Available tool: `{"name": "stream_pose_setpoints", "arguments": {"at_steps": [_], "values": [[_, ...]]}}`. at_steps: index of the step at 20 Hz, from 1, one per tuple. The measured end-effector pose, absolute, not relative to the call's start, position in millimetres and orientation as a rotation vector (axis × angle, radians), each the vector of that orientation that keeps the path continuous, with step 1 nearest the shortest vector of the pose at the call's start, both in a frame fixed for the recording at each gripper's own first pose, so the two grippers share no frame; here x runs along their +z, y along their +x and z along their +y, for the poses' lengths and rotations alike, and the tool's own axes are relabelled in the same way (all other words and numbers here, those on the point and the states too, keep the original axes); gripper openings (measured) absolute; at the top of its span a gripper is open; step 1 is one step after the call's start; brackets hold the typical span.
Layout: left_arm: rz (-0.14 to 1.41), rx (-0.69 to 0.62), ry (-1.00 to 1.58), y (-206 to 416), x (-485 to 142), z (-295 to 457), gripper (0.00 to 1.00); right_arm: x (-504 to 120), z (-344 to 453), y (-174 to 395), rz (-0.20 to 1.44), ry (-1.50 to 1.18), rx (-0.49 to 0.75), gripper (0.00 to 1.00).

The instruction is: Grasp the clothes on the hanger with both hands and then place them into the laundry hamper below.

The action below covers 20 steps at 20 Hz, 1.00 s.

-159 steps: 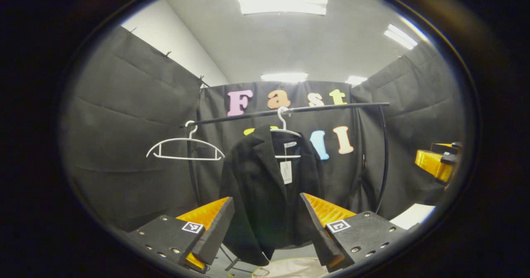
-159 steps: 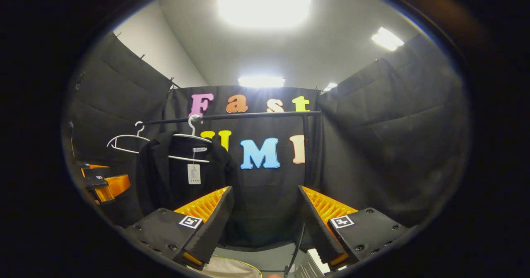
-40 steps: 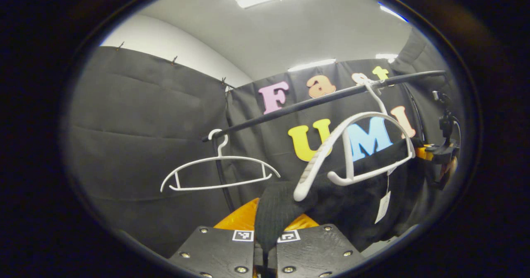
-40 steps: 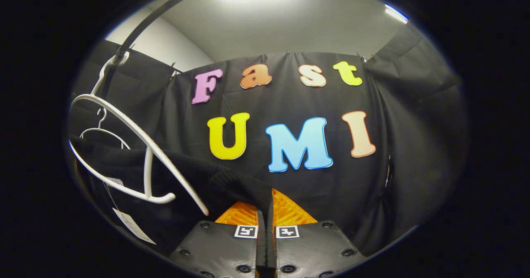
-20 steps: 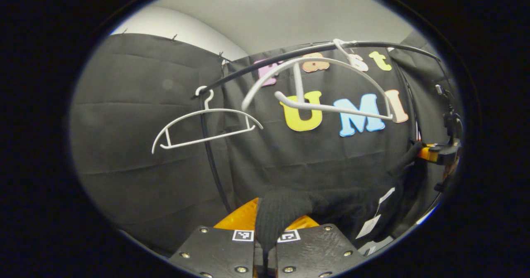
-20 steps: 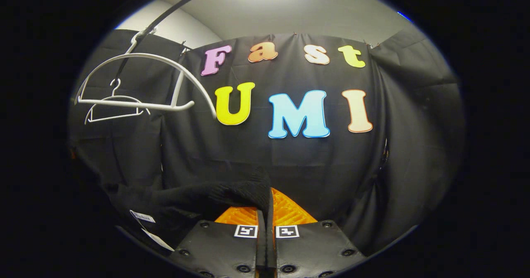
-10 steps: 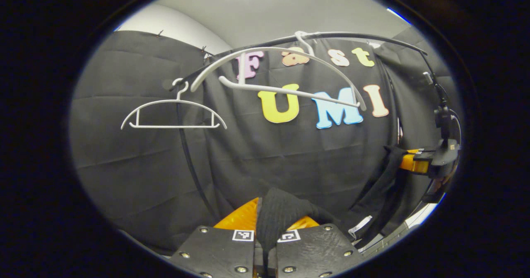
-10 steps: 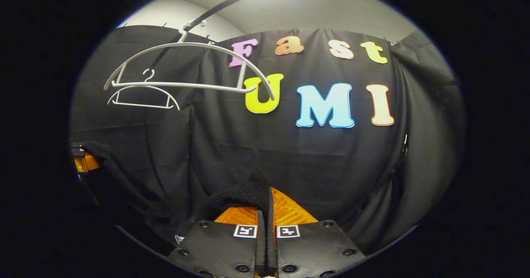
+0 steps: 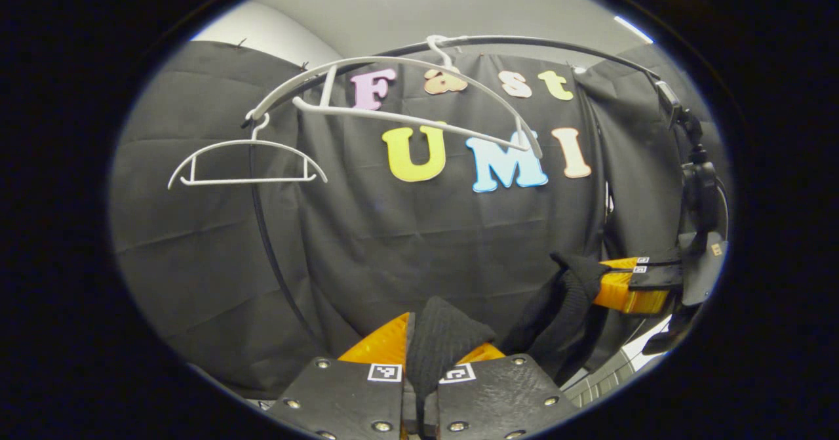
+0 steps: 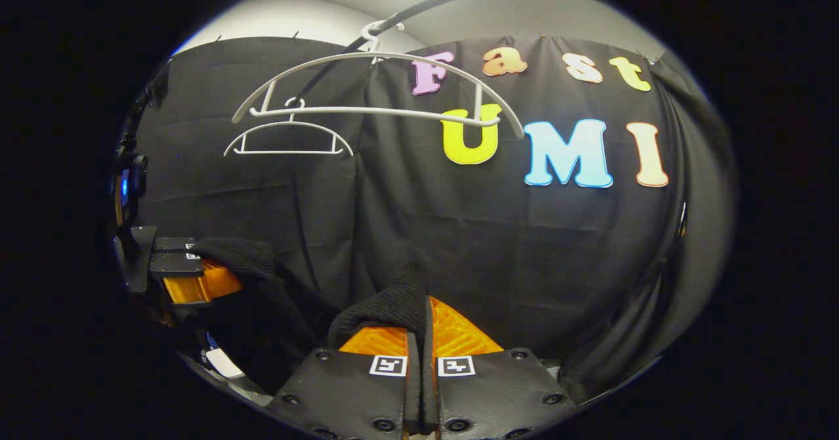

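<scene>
Garment: black knitted jacket (image 9: 446, 341), off its hanger, slung low between the two grippers; one bunch of it rises between the orange fingers at the bottom of the left gripper view, another bunch (image 10: 387, 309) does the same in the right gripper view.
Left gripper: left gripper (image 9: 419, 387), black body with orange ribbed fingers, jaws narrow and pressed together on a fold of the jacket; in the right gripper view it (image 10: 196, 276) appears at the left edge, level, with black knit draped over its fingers.
Right gripper: right gripper (image 10: 421, 361), same build, jaws nearly closed with a fold of the jacket clamped between them; in the left gripper view it (image 9: 629, 282) sits at the right edge, the cloth hanging down from its tip.
Near hanger: white plastic hanger (image 9: 406, 92), bare, tilted, hooked on the rail above the grippers; also overhead in the right gripper view (image 10: 380, 99).
Far hanger: second white plastic hanger (image 9: 246, 164), bare, roughly level, farther along the rail toward its left end.
Rail: black metal clothes rail (image 9: 557, 43), arching across the top, with a black upright post (image 9: 265, 230) at its left end.
Laundry hamper: cannot tell where it is from these views.
</scene>
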<state>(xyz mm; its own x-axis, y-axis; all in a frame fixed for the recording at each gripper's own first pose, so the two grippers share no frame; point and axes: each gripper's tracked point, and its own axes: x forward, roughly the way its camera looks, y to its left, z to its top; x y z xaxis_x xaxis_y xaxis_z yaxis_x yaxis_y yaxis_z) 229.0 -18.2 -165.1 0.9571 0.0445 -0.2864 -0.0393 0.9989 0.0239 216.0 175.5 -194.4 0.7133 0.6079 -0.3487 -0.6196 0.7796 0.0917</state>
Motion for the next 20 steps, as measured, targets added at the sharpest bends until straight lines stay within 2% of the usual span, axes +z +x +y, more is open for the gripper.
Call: {"name": "stream_pose_setpoints", "arguments": {"at_steps": [5,7,8,20], "values": [[0.364,0.061,-0.019,230,-209,-17,0.06,-233,188,189,0.441,-0.046,0.711,0.03],[0.402,0.066,-0.033,233,-231,-20,0.06,-257,188,182,0.482,-0.050,0.699,0.00],[0.421,0.069,-0.038,234,-246,-19,0.06,-269,188,179,0.506,-0.050,0.693,0.03],[0.665,0.134,-0.037,206,-407,-8,0.06,-384,164,149,0.738,-0.128,0.625,0.03]]}}
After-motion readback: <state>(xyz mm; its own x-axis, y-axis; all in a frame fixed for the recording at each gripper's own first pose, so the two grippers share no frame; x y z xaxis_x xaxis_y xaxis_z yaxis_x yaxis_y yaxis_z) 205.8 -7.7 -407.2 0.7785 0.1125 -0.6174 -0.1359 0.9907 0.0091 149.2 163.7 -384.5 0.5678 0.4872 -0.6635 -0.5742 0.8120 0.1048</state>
